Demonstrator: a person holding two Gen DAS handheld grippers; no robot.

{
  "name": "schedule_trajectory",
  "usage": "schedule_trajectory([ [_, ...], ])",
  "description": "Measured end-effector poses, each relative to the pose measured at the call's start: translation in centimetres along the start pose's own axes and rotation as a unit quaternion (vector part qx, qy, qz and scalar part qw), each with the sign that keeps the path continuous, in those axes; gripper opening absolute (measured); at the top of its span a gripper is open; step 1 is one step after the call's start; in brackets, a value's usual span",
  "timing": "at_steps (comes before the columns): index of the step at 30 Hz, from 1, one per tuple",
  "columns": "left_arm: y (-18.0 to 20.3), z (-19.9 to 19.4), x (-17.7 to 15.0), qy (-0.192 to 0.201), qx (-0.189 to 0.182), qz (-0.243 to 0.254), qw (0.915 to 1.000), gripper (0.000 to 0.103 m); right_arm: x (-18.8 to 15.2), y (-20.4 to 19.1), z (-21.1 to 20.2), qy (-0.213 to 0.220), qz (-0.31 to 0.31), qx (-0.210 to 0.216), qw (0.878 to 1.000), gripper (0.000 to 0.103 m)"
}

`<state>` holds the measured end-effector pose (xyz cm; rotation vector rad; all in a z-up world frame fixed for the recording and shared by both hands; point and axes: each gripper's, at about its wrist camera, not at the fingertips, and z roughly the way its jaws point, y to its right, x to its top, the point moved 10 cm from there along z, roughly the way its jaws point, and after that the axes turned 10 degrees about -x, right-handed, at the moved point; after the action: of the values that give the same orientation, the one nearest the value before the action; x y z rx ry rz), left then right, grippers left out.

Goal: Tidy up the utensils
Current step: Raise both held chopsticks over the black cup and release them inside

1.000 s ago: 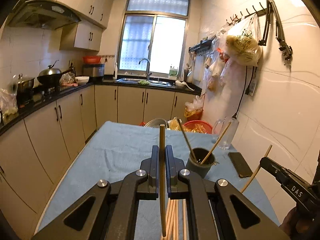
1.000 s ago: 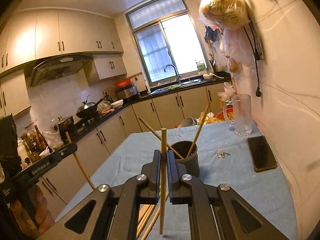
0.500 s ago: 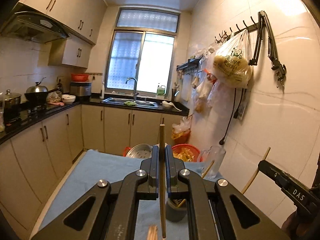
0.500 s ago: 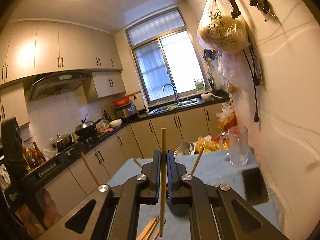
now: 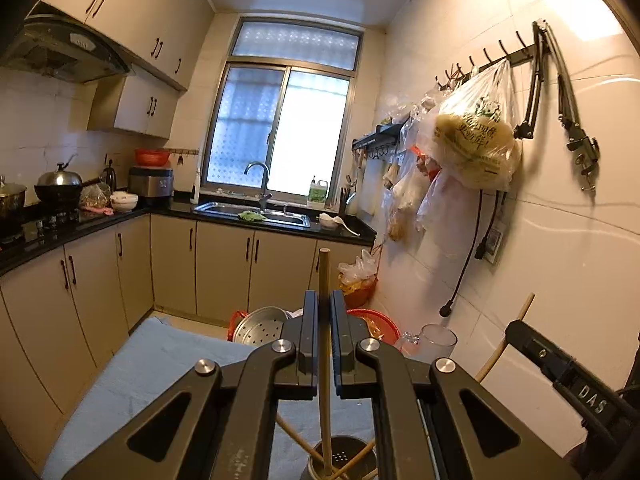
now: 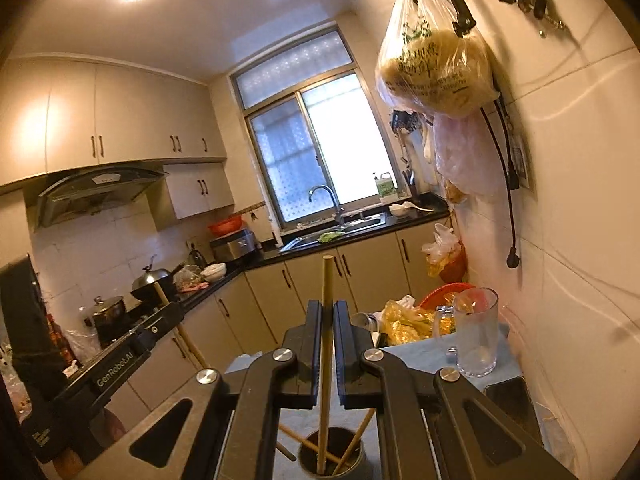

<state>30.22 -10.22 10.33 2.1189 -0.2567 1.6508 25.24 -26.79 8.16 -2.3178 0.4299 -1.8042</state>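
both grippers, left gripper [image 5: 324, 344] and right gripper [image 6: 327, 350], pinch 1 upright chopstick [image 5: 324, 320] each, tips already inside the holder [image 6: 331, 456] directly below.

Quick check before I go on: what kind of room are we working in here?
A home kitchen, by the look of it: a sink with faucet under the window, a range hood over pots on the stove, and beige cabinets along the counter.

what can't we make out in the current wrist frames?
- Left wrist: holder base, cut off by bottom edge and fingers.
- Right wrist: phone partly behind right gripper.
- Both: chopstick tips inside the holder; loose chopsticks on the table out of view.
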Motion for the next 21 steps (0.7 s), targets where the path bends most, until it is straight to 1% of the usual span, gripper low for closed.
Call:
schedule_trajectory([
  [2, -0.1, 0.9, -0.5, -0.001, -0.006, -0.006, 1.0000, 0.006, -0.8, 0.4, 1.3, -0.007, -0.002, -0.007, 1.000, 0.007],
  [3, -0.2, 1.4, -1.1, -0.004, -0.003, -0.005, 1.0000, 0.006, -1.3, 0.6, 1.8, -0.012, 0.001, -0.007, 1.000, 0.007],
  [7, -0.6, 2.9, -3.5, -0.031, -0.001, -0.008, 0.9995, 0.006, -3.9, 1.7, 4.1, -0.043, 0.011, -0.011, 0.999, 0.007],
  [14, -1.7, 3.2, -5.8, -0.057, 0.000, -0.029, 0.9980, 0.006, -7.6, 3.0, 5.9, -0.084, 0.029, -0.005, 0.996, 0.007],
  [16, -1.9, 3.1, -6.4, -0.073, 0.001, -0.031, 0.9969, 0.006, -8.1, 3.1, 6.2, -0.095, 0.034, 0.003, 0.995, 0.011],
  [17, -1.9, 2.9, -6.7, -0.082, -0.004, -0.033, 0.9961, 0.006, -8.3, 3.2, 6.1, -0.096, 0.037, 0.005, 0.995, 0.011],
  [20, -2.0, 1.6, -6.4, -0.086, -0.017, -0.041, 0.9952, 0.010, -8.1, 3.1, 5.8, -0.097, 0.036, 0.005, 0.995, 0.013],
  [21, -2.2, 0.9, -6.2, -0.085, -0.011, -0.039, 0.9956, 0.015, -8.0, 3.1, 5.4, -0.097, 0.035, 0.004, 0.995, 0.020],
])
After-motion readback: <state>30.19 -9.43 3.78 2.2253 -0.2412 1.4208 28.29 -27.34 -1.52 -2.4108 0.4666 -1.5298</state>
